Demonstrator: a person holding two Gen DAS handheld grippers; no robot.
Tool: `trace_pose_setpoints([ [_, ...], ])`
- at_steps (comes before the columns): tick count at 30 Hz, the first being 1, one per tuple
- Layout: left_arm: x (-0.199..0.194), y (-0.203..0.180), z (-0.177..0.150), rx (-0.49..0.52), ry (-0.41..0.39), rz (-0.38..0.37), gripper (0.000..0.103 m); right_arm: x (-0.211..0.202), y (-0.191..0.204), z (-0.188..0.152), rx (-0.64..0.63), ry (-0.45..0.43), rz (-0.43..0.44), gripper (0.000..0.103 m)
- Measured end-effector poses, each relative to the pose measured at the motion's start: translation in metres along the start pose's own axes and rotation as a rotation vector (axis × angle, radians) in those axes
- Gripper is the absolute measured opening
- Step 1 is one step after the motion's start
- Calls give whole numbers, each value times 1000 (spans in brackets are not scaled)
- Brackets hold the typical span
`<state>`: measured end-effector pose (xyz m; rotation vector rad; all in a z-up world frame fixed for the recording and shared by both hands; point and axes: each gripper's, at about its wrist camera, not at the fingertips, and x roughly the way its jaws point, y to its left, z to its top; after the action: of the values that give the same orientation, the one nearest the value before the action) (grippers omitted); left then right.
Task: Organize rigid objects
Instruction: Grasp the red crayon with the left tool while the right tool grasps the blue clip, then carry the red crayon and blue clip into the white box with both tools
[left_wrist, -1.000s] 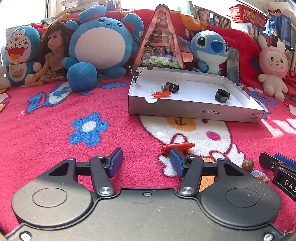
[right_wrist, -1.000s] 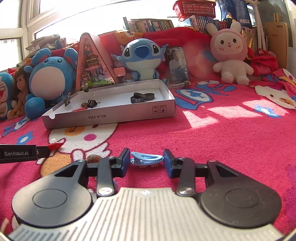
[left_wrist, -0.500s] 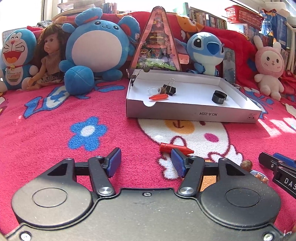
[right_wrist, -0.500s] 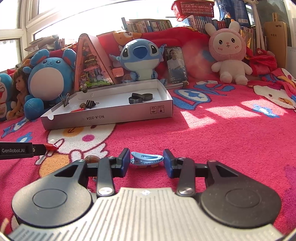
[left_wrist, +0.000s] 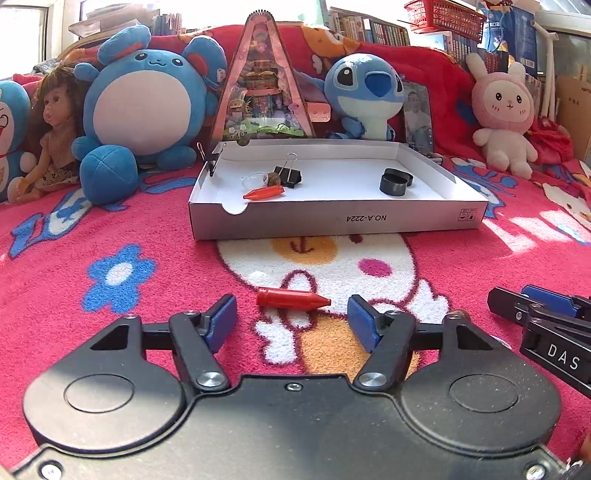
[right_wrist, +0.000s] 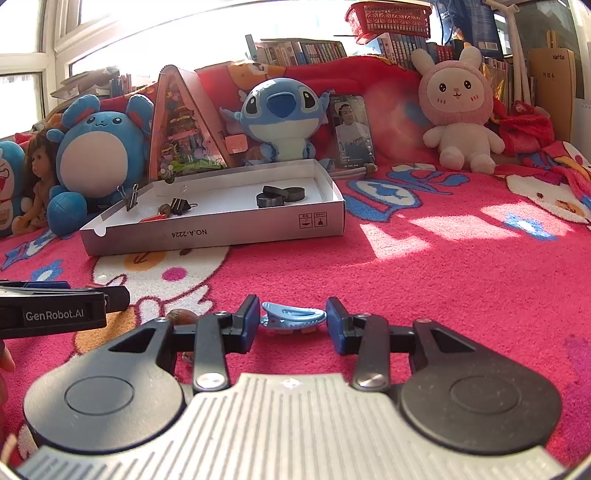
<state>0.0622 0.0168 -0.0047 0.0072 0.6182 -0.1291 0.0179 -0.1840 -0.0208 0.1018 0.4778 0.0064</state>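
Observation:
A red crayon (left_wrist: 291, 298) lies on the pink rug, just ahead of and between my left gripper's (left_wrist: 291, 323) open blue pads. A light blue hair clip (right_wrist: 292, 317) lies between my right gripper's (right_wrist: 291, 323) open pads, not squeezed. The white shallow box (left_wrist: 332, 219) ahead holds another red crayon (left_wrist: 264, 192), a black binder clip (left_wrist: 288, 175), a nut, a clear cap and black rings (left_wrist: 395, 181). The box also shows in the right wrist view (right_wrist: 221, 236). A brown nut (right_wrist: 181, 316) lies left of the right gripper.
Plush toys, a doll (left_wrist: 48, 136) and a triangular pink box (left_wrist: 264, 85) line the back of the rug. The right gripper shows at the left view's right edge (left_wrist: 543, 325); the left gripper shows at the right view's left edge (right_wrist: 55, 310).
My left gripper has swung right and closer, so the red crayon now lies centred between its pads. The right gripper has barely moved, with the hair clip still between its pads.

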Motion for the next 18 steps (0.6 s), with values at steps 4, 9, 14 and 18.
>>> trace_pose_setpoints([
  [4, -2, 1, 4, -11, -3, 1, 42, 0, 0, 0, -2, 0, 1, 45],
  [9, -6, 4, 14, -25, -11, 8, 42, 2, -3, 7, -3, -8, 4, 45],
  [14, -7, 5, 33, -33, -33, 11, 42, 6, -6, 19, 5, -28, 13, 45],
  [18, -4, 4, 51, -32, -49, 6, 42, 11, -10, 33, 18, -48, 23, 45],
])
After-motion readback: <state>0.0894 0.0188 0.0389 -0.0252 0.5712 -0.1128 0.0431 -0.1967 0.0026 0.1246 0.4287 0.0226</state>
